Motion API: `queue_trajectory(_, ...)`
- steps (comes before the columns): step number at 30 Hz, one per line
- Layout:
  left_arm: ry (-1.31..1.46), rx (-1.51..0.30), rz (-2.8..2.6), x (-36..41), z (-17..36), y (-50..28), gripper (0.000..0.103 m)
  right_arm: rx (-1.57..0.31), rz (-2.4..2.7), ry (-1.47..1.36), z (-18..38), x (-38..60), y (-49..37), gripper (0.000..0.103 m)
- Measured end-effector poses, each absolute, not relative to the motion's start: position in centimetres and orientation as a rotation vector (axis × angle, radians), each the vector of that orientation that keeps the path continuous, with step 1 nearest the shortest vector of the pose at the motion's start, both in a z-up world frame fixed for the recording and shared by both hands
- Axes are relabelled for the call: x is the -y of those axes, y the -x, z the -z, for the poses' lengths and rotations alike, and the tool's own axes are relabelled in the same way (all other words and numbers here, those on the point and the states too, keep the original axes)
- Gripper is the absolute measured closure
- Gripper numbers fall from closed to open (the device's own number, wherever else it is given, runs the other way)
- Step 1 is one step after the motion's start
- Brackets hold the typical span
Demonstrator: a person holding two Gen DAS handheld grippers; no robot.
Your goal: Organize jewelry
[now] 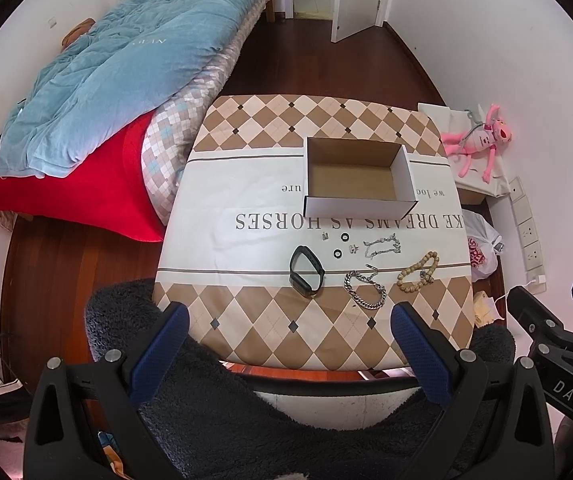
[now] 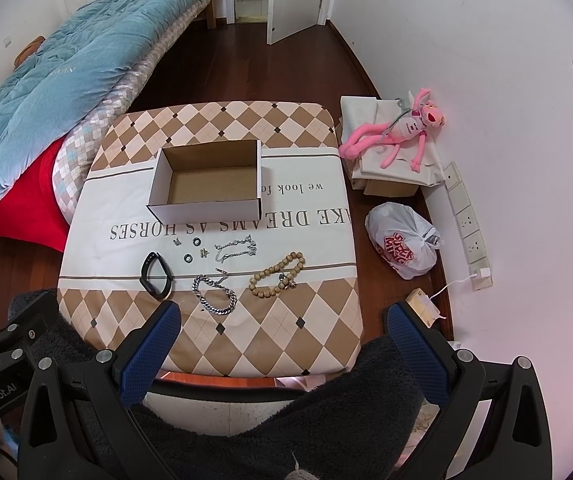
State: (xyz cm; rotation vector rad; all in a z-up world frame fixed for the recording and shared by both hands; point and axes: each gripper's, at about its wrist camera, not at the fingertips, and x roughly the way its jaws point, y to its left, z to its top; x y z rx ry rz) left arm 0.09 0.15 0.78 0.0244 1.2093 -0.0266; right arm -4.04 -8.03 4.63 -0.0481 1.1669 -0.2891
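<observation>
On tablecloth (image 1: 246, 184): "DREAMS AS HORSES" | bag (image 2: 402, 244): "SUPER" | box (image 2: 206, 184) unmarked

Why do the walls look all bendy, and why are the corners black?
Left wrist view: the fisheye lens curves the white wall and darkens the corners. Right wrist view: same bending, the square checked tablecloth bulges, yet the silver chain bracelet stays sharp in soft, even daylight.

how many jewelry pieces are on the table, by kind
Black wristband: 1
Silver chain bracelets, chunky and thin: 2
Wooden bead bracelet: 1
Small black rings: 2
Tiny silver pieces, kind unclear: 2
Total: 8
</observation>
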Motion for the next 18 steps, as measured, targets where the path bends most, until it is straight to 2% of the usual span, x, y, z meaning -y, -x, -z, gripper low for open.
queue_trajectory(18,-0.027,-1.207,0.026,0.15,-1.45,-0.62,0.0,-1.165,0.29,0.051,-4.86,8.11,4.12,0.0)
